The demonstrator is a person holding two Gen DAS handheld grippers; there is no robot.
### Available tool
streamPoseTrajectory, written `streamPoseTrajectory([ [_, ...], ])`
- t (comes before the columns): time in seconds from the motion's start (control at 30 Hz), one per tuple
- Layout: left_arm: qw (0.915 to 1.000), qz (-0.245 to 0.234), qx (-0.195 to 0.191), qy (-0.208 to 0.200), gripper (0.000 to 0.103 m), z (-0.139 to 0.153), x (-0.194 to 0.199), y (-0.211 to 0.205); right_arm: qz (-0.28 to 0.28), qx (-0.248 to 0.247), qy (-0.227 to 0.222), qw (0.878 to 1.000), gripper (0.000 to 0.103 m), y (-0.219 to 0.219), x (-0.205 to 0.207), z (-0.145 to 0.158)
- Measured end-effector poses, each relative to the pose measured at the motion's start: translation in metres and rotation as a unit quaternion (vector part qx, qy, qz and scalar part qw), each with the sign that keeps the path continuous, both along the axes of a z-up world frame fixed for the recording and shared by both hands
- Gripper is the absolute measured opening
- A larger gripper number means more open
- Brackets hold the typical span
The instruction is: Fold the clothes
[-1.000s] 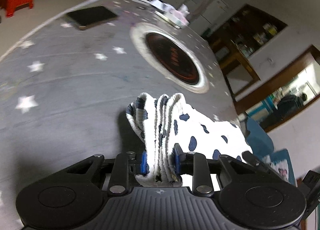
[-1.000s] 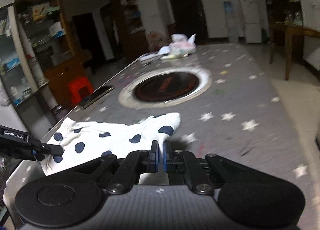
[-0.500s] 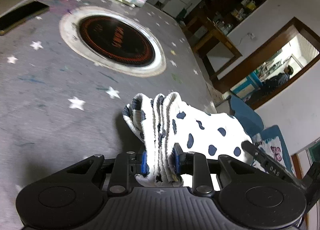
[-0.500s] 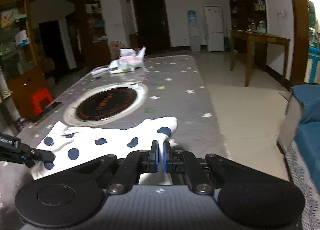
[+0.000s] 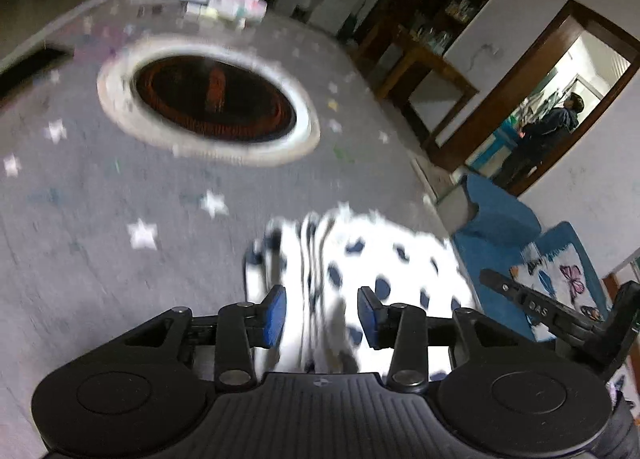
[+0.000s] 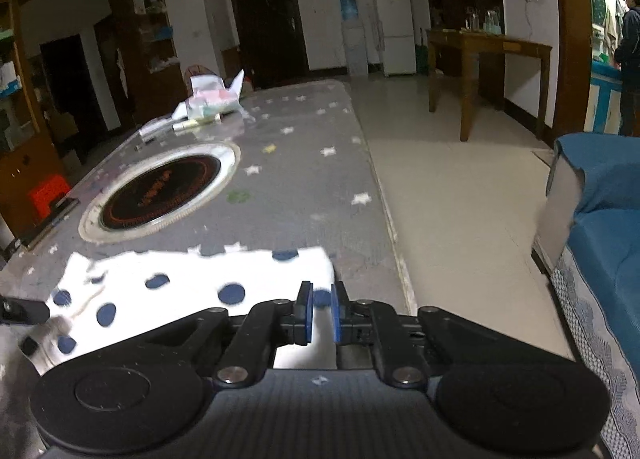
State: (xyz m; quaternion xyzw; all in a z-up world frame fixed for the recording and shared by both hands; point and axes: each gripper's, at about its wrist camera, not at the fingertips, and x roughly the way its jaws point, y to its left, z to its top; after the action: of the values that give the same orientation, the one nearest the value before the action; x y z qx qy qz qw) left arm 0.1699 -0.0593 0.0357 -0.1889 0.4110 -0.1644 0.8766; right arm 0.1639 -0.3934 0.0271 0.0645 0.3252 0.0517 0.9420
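Left gripper (image 5: 322, 311) stands wide open, blue pads well apart, bunched folds of the polka-dot garment (image 5: 372, 259) running between them but not pinched. Right gripper (image 6: 320, 315) is parted only a little, a narrow gap between its pads; white cloth shows in the gap, yet whether the pads touch it cannot be told. Garment (image 6: 192, 279) lies spread at the near end of the grey star-print table (image 6: 304, 163), one edge close to the table's right border, gathered end toward the left gripper. Left view is motion-blurred, so fold count is unclear. Judgement: thin, light, limp fabric; will sag and slide on the cover, no stiffness to hold a crease unless pressed flat. Best hold is at corners or along a doubled edge, pinching all layers together so none slips free. Farther on, a round dark hotplate (image 6: 160, 189) with a pale rim is set in the table, then a pile of papers and packets (image 6: 212, 101) at the far end. Beyond: white fridge (image 6: 394, 29), wooden side table (image 6: 486, 45).
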Motion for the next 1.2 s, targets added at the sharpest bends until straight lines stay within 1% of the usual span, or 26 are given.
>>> streamPoseTrajectory([
  [0.07, 0.9998, -0.003, 0.002, -0.022, 0.041, 0.01, 0.002, -0.002, 0.012, 0.011, -0.001, 1.0, 0.009, 0.001, 0.003, 0.004],
  [0.13, 0.9992, -0.021, -0.003, -0.034, 0.04, 0.016, 0.006, -0.009, 0.023, 0.018, 0.002, 1.0, 0.009, 0.006, 0.009, 0.003],
  [0.17, 0.9989, -0.03, -0.003, -0.036, 0.038, 0.016, 0.009, -0.014, 0.029, 0.019, 0.004, 0.999, 0.009, 0.008, 0.012, 0.003],
  [0.2, 0.9984, -0.04, -0.003, -0.039, 0.034, 0.017, 0.013, -0.019, 0.033, 0.019, 0.006, 0.999, 0.009, 0.011, 0.016, 0.002],
  [0.33, 0.9965, -0.078, -0.001, -0.032, 0.026, 0.004, 0.029, -0.037, 0.044, 0.023, 0.015, 0.999, 0.01, 0.022, 0.031, -0.007],
  [0.4, 0.9964, -0.082, 0.004, -0.023, 0.023, -0.004, 0.038, -0.043, 0.046, 0.025, 0.018, 0.998, 0.011, 0.025, 0.037, -0.01],
  [0.47, 0.9968, -0.076, 0.011, -0.019, 0.022, -0.01, 0.047, -0.046, 0.046, 0.026, 0.021, 0.998, 0.018, 0.027, 0.043, -0.014],
  [0.63, 0.998, -0.061, 0.014, -0.009, 0.022, -0.022, 0.063, -0.041, 0.043, 0.028, 0.033, 0.998, 0.018, 0.027, 0.057, -0.027],
  [0.73, 0.9982, -0.058, 0.015, 0.004, 0.019, -0.032, 0.069, -0.039, 0.043, 0.031, 0.039, 0.998, 0.018, 0.027, 0.06, -0.034],
  [0.87, 0.9983, -0.056, 0.013, 0.004, 0.019, -0.029, 0.068, -0.038, 0.046, 0.029, 0.039, 0.998, 0.019, 0.024, 0.056, -0.027],
  [1.0, 0.9975, -0.065, 0.021, -0.017, 0.019, -0.015, 0.056, -0.044, 0.056, 0.025, 0.035, 0.998, 0.02, 0.021, 0.043, -0.012],
  [1.03, 0.9971, -0.069, 0.025, -0.023, 0.02, -0.012, 0.053, -0.046, 0.059, 0.025, 0.034, 0.997, 0.023, 0.021, 0.038, -0.008],
  [1.07, 0.9964, -0.075, 0.029, -0.029, 0.022, -0.009, 0.048, -0.048, 0.063, 0.023, 0.032, 0.997, 0.025, 0.021, 0.032, -0.005],
  [1.13, 0.995, -0.083, 0.041, -0.039, 0.034, -0.004, 0.038, -0.052, 0.072, 0.019, 0.03, 0.997, 0.025, 0.022, 0.017, 0.001],
  [1.2, 0.9932, -0.093, 0.051, -0.047, 0.035, -0.002, 0.028, -0.055, 0.081, 0.015, 0.03, 0.996, 0.025, 0.024, 0.001, 0.004],
])
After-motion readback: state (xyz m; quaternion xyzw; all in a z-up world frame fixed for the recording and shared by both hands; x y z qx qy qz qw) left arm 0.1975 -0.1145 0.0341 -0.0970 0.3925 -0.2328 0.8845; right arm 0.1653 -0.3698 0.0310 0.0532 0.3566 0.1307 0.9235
